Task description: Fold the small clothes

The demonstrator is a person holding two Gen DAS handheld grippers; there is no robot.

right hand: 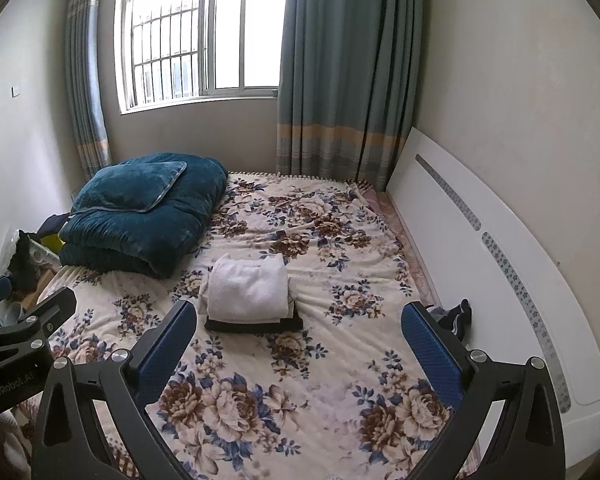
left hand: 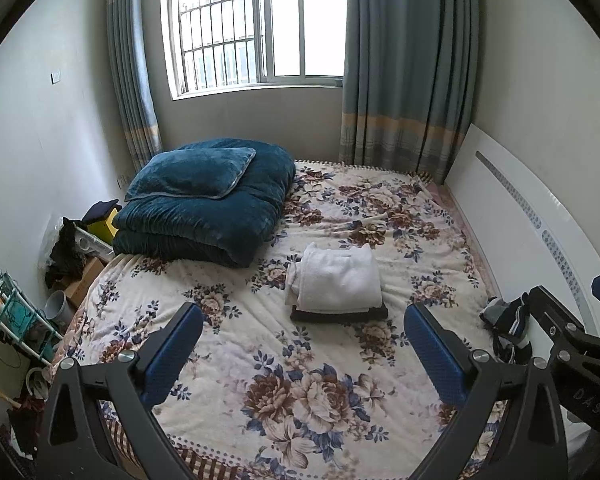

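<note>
Grippers hang side by side above the near end of a bed (left hand: 340, 420). Both are spread wide with nothing between their blue pads. The left gripper (left hand: 304, 344) frames a stretch of flowered bedspread, and so does the right gripper (right hand: 300, 340); neither touches the cloth below. In the left wrist view the right gripper shows as a black arm at the right edge, and in the right wrist view the left one shows at the left edge.

Folded clothes sit in a small stack near the middle of the bed: a white folded piece (left hand: 338, 278) lies on top of a dark folded piece (left hand: 340, 315), which peeks out along the near edge. This stack is ahead of both grippers and apart from them.

A crumpled dark garment with pale stripes (left hand: 506, 318) lies unfolded at the right side of the bed, close to the white headboard (left hand: 540, 216), just beyond the right gripper's right finger in its own view (right hand: 454, 316).

At the far left corner rests a folded teal quilt (left hand: 204, 216) with a matching pillow (left hand: 192, 174) on top. Behind it are the window (left hand: 256, 24) and grey-blue curtains (left hand: 408, 68).
</note>
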